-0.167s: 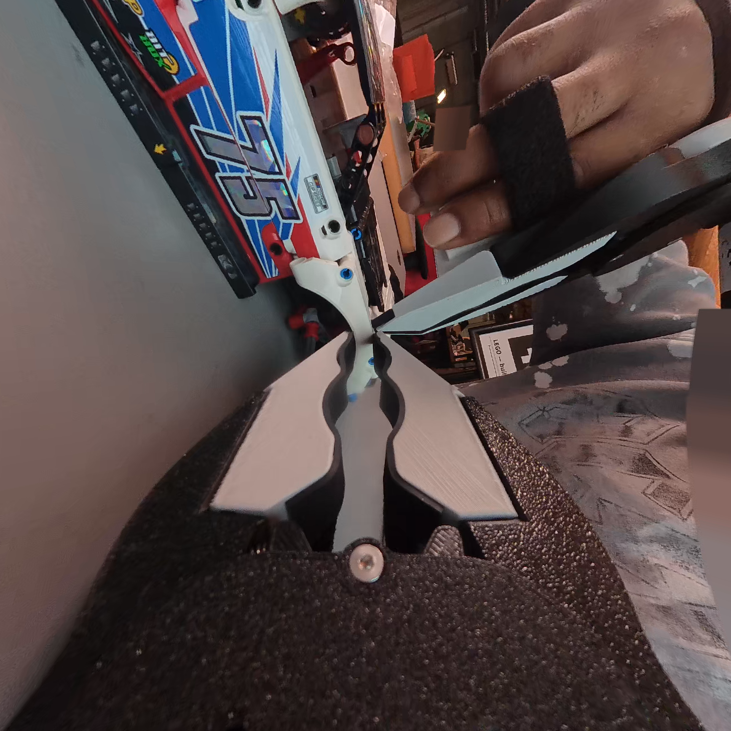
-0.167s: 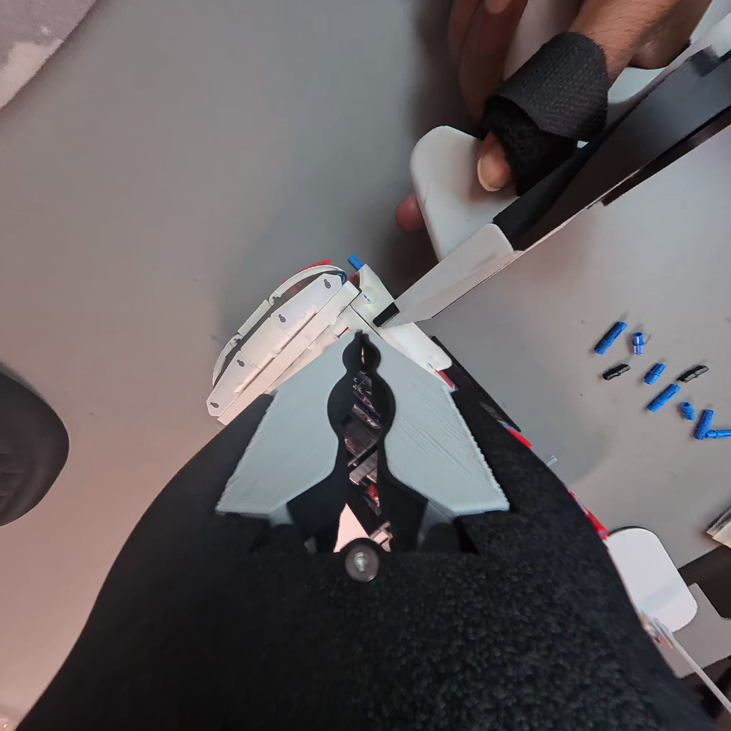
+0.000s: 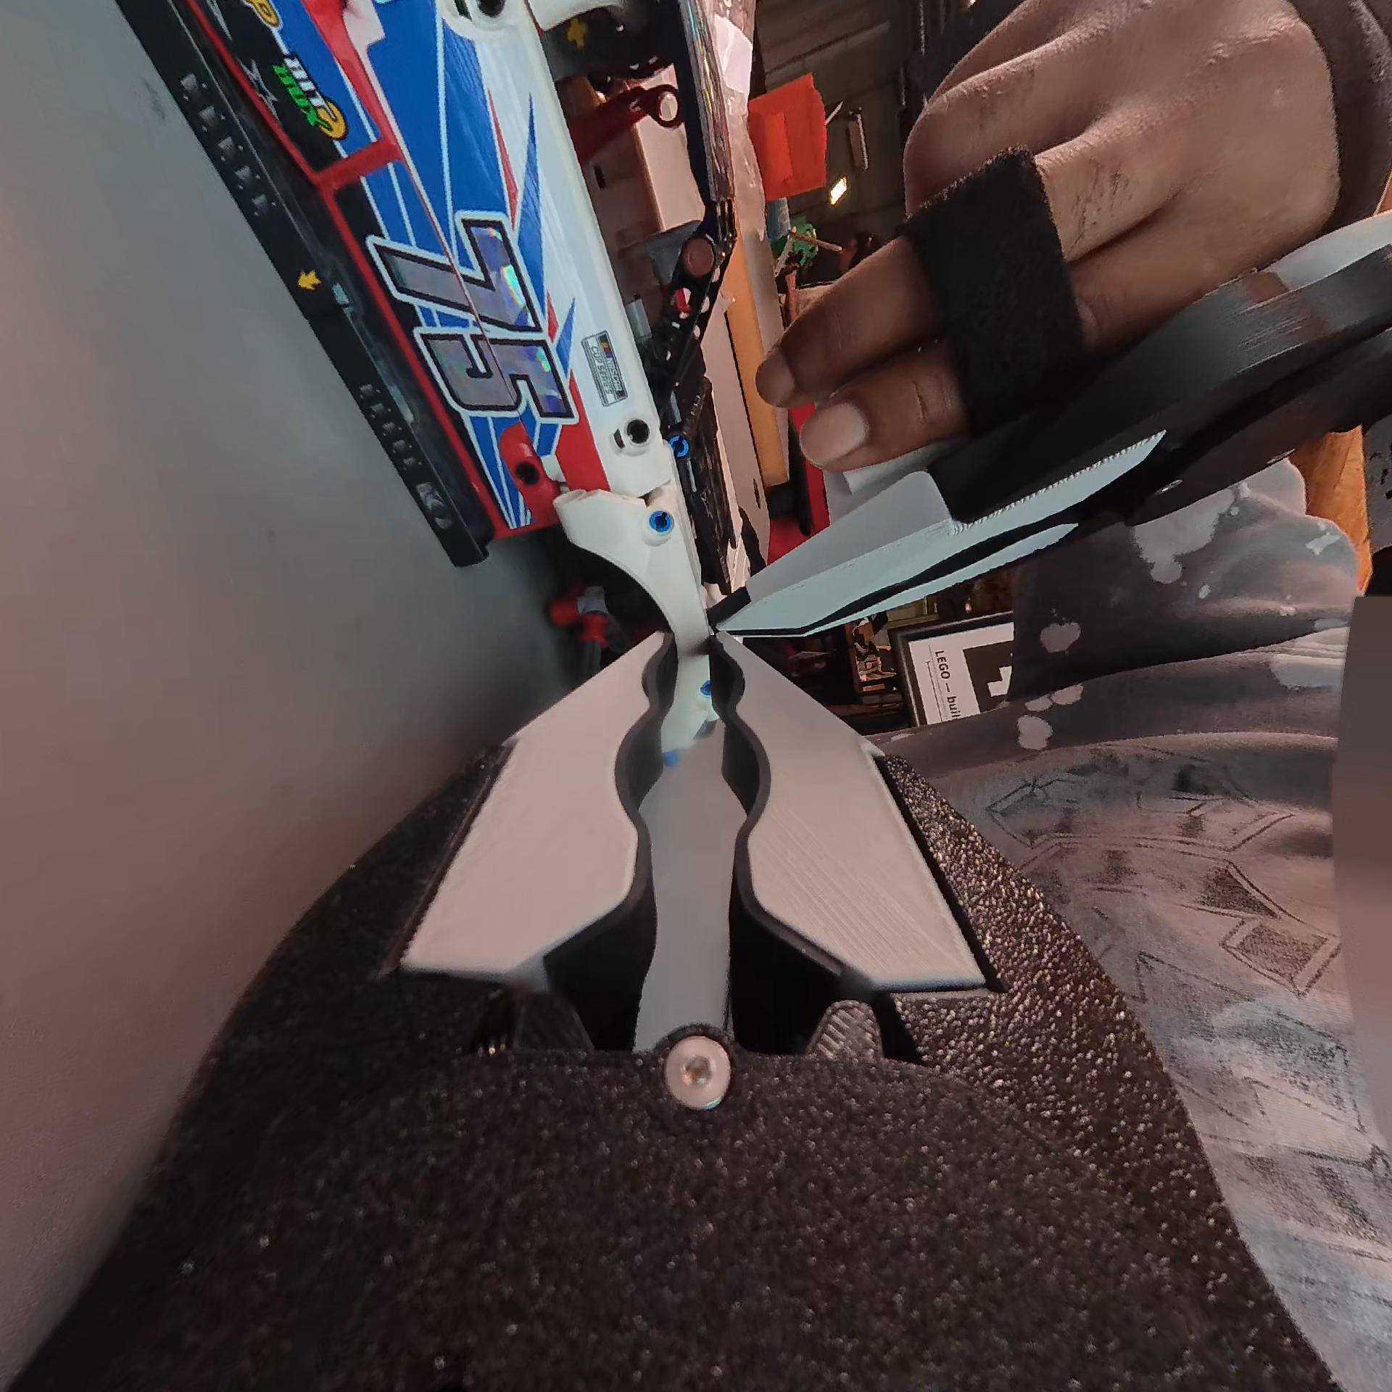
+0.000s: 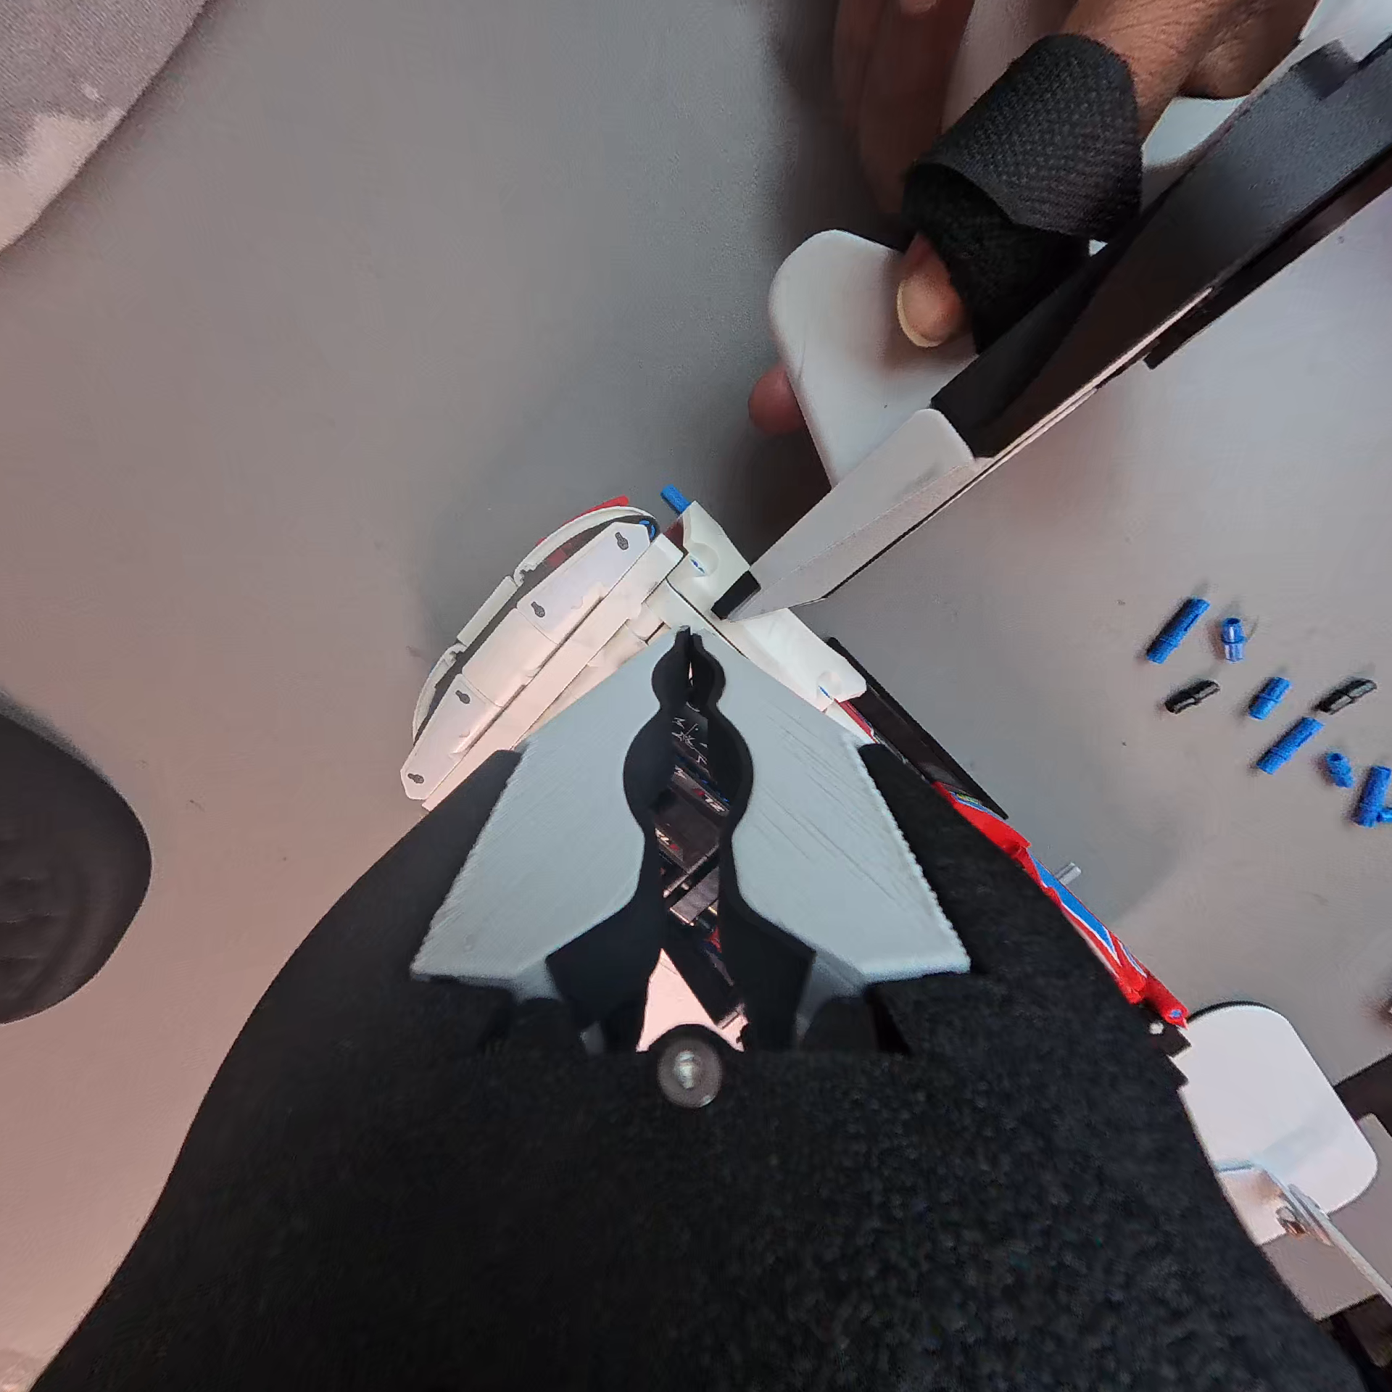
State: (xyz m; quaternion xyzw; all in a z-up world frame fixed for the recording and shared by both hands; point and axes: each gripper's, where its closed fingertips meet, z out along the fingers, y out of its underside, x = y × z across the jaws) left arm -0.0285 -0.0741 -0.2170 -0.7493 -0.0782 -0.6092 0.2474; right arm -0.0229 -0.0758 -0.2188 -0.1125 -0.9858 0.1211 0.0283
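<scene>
A brick-built race car point(image 3: 482, 301) with blue, red and white sticker panels lies on its side on the grey table point(image 3: 188, 678). My left gripper point(image 3: 689, 640) is shut on the car's white curved end panel point(image 3: 633, 542), which passes between its fingertips. My right gripper point(image 3: 723, 609) comes in from the right, shut, with its tips touching the same panel. In the right wrist view the right gripper point(image 4: 687, 639) is shut against the car's white body point(image 4: 542, 625). The left gripper point(image 4: 734, 602) comes in from the upper right and meets the car just beside it.
Several loose blue and black pins point(image 4: 1273, 693) lie on the table point(image 4: 377, 301) to the right. A dark round object point(image 4: 45, 866) is at the left edge. A hand point(image 3: 1130, 188) with a black finger strap holds the right gripper. Patterned fabric point(image 3: 1205, 828) and cluttered shelves lie beyond. Only a small space, under 4 cm, lies between the two pairs of fingers.
</scene>
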